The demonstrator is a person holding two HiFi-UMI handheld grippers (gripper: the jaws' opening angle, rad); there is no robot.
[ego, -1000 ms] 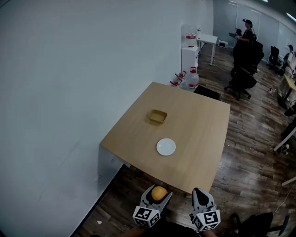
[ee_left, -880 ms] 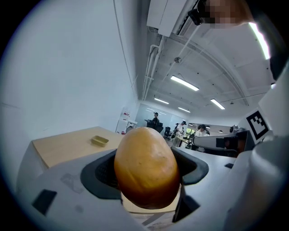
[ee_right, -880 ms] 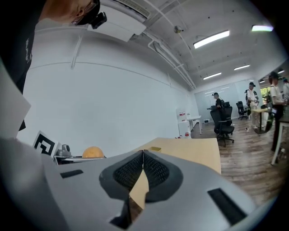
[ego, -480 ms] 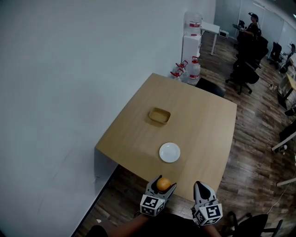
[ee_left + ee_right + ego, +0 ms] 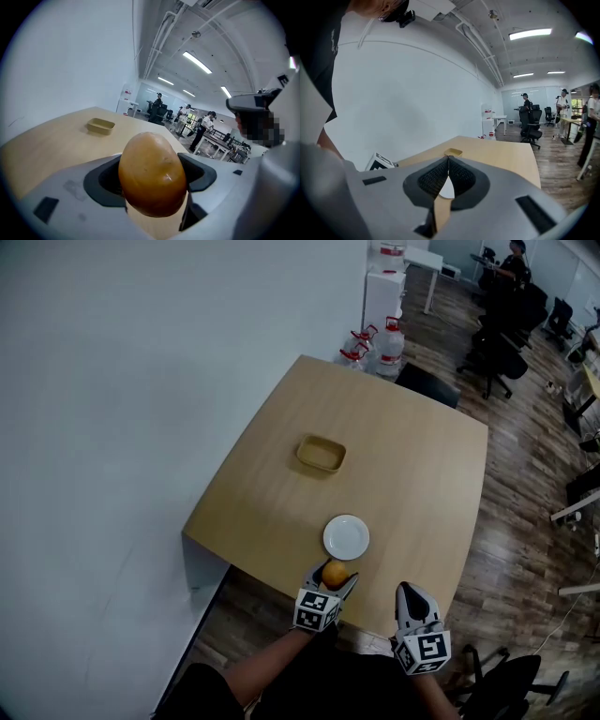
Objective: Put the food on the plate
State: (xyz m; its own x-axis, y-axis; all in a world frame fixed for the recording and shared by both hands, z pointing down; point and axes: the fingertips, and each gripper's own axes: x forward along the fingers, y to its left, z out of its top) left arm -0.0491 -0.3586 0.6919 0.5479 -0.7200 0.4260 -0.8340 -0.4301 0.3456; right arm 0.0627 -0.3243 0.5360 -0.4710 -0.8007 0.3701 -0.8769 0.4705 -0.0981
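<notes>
My left gripper (image 5: 336,576) is shut on a round orange-brown piece of food (image 5: 335,574), held over the table's near edge just short of the white plate (image 5: 346,536). In the left gripper view the food (image 5: 152,174) fills the space between the jaws. My right gripper (image 5: 409,595) is shut with nothing in it and hovers at the near edge to the right of the left one. In the right gripper view its jaws (image 5: 448,165) meet at the tips, and a sliver of the white plate (image 5: 447,189) shows through the gap below them.
A shallow tan dish (image 5: 321,453) sits on the wooden table (image 5: 422,474) beyond the plate. A white wall runs along the left. Water bottles (image 5: 377,339) and a dispenser stand past the far corner. Office chairs (image 5: 497,367) and people are at the far right.
Both grippers have moved forward toward the table. The left gripper with the food has gone from off the table's near edge to over it, close to the plate.
</notes>
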